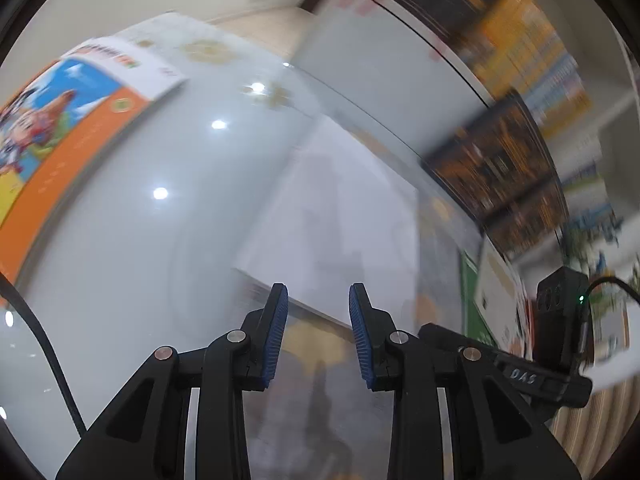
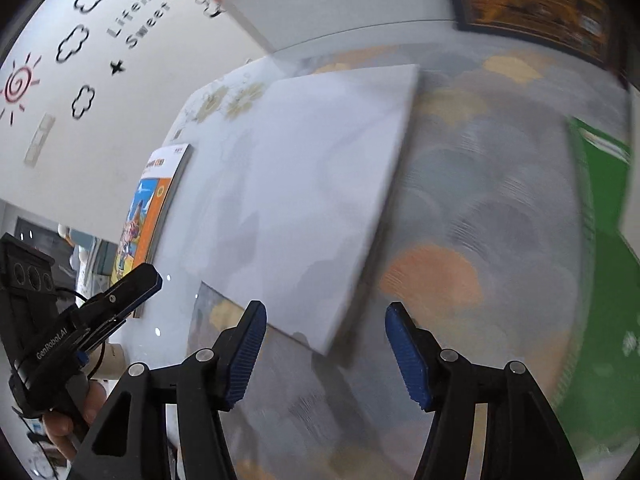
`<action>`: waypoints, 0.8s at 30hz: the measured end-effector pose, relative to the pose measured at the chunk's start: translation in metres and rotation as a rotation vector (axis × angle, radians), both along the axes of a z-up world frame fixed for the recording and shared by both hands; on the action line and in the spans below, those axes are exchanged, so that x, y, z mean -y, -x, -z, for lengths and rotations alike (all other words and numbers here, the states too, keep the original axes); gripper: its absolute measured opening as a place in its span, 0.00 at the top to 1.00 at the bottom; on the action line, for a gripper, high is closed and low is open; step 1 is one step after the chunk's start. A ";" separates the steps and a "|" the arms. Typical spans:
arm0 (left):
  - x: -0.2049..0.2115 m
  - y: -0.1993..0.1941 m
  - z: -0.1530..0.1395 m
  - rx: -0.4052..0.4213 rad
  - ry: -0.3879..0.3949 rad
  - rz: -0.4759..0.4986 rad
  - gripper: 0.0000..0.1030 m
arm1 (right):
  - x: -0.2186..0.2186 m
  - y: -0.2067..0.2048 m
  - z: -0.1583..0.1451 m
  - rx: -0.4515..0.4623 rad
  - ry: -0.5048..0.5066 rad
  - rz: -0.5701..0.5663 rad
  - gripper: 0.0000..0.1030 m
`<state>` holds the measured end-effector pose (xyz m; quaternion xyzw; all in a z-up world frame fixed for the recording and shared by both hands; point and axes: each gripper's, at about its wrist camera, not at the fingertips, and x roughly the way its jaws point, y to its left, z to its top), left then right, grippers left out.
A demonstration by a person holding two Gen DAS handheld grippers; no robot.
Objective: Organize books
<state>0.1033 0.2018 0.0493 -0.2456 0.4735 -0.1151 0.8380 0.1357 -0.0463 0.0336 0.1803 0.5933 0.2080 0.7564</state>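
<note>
A plain white book (image 2: pixel 312 184) lies flat on a larger cover patterned with pastel clouds (image 2: pixel 480 220). Its near corner sits just ahead of my right gripper (image 2: pixel 326 308), whose jaws stand well apart and touch nothing. In the left wrist view the white book (image 1: pixel 344 208) lies ahead of my left gripper (image 1: pixel 318 292), which is open by a narrow gap with nothing in it. An orange cartoon book (image 1: pixel 60 132) lies on the glossy white table (image 1: pixel 160 240) to the left. The right wrist view shows the left gripper (image 2: pixel 154 276), held in a hand, beside that orange book (image 2: pixel 148 208).
A green book (image 2: pixel 600 240) lies at the right edge. A dark book with orange print (image 1: pixel 500 168) stands at the back right beside a white box-like surface (image 1: pixel 380 68). The wall behind carries sun and cloud stickers (image 2: pixel 80 44). A cable (image 1: pixel 48 344) hangs at the left.
</note>
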 end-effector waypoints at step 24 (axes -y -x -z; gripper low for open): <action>0.335 -0.122 0.014 -0.014 -0.235 0.556 0.71 | 0.308 0.048 0.009 0.063 0.015 0.630 0.61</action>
